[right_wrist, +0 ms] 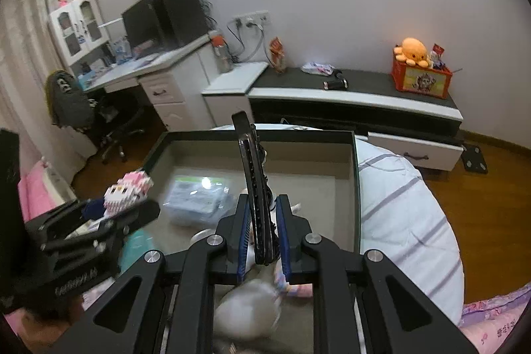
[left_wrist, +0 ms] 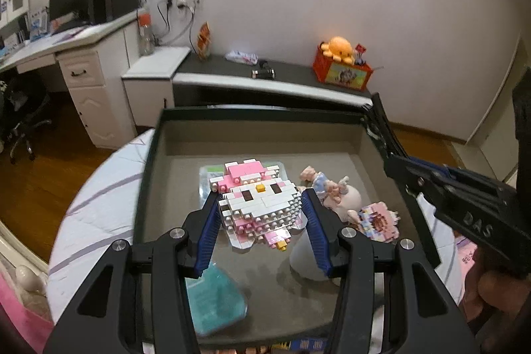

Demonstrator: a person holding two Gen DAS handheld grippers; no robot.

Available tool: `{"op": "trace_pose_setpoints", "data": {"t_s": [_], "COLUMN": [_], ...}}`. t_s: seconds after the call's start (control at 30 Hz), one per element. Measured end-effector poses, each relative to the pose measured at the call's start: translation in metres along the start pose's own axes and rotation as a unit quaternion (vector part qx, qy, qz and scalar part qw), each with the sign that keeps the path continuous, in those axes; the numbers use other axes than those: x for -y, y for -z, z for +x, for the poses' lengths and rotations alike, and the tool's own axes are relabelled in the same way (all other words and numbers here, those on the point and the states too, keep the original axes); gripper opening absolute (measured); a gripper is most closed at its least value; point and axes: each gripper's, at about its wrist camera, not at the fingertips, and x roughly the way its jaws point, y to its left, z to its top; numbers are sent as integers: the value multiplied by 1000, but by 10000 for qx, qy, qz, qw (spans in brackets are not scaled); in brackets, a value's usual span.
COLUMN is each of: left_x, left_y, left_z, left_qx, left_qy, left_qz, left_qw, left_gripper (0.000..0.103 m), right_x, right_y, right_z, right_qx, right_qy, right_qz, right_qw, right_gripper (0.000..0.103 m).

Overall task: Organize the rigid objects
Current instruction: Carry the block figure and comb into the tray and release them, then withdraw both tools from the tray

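My left gripper [left_wrist: 262, 204] is shut on a pink and white brick-built cat figure [left_wrist: 257, 201] and holds it above the dark storage box [left_wrist: 232, 116]; the figure also shows in the right wrist view [right_wrist: 127, 193]. My right gripper [right_wrist: 262, 211] is shut on a flat black phone-like slab [right_wrist: 252, 178], held edge-up over the box [right_wrist: 355, 175]. In the left wrist view the slab [left_wrist: 381, 125] and right gripper [left_wrist: 408, 171] stand at the box's right rim.
Inside the box lie a doll with a white round body [left_wrist: 335, 191], a small pink brick model [left_wrist: 378, 221], a teal cloth [left_wrist: 215, 297] and a plastic packet [right_wrist: 199, 194]. The box rests on a striped white cushion [right_wrist: 408, 208]. A low cabinet [right_wrist: 365, 95] stands behind.
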Motion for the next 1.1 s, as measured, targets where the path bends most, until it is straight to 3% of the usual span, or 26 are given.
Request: {"op": "trace_pose_setpoints", "data": {"t_s": [0.23,0.27,0.33,0.4,0.47,0.63,0.67,1.1], "left_x": [5,5,5,3,2,-3,-5,-11], "left_y": [4,4,5,5,6,8,9,43], "left_z": [31,32,30,23,12,-21,-29,-123], "left_qx": [-344,-355,-340,-198,-32,293,364,863], "left_qy": [-134,-178,-257,-294,-273,-515,-537,-676], "left_qz": [85,101,110,73,59,-12,-45,-253], "left_qw": [9993,9992,9990,9993,9996,9982,9979,9937], "left_gripper": [50,53,69,91,95,102,103,103], "right_x": [16,17,20,23,26,23,20,-22], "right_y": [1,2,3,4,5,7,7,33], "right_z": [37,40,43,43,38,17,14,-77], "right_qx": [-325,-356,-390,-378,-287,-78,-39,660], "right_qy": [187,196,206,229,207,169,187,277], "right_qz": [171,188,235,303,396,519,499,350], "right_qw": [9992,9990,9988,9986,9986,9985,9986,9968], "right_gripper": [16,16,21,58,78,91,103,103]}}
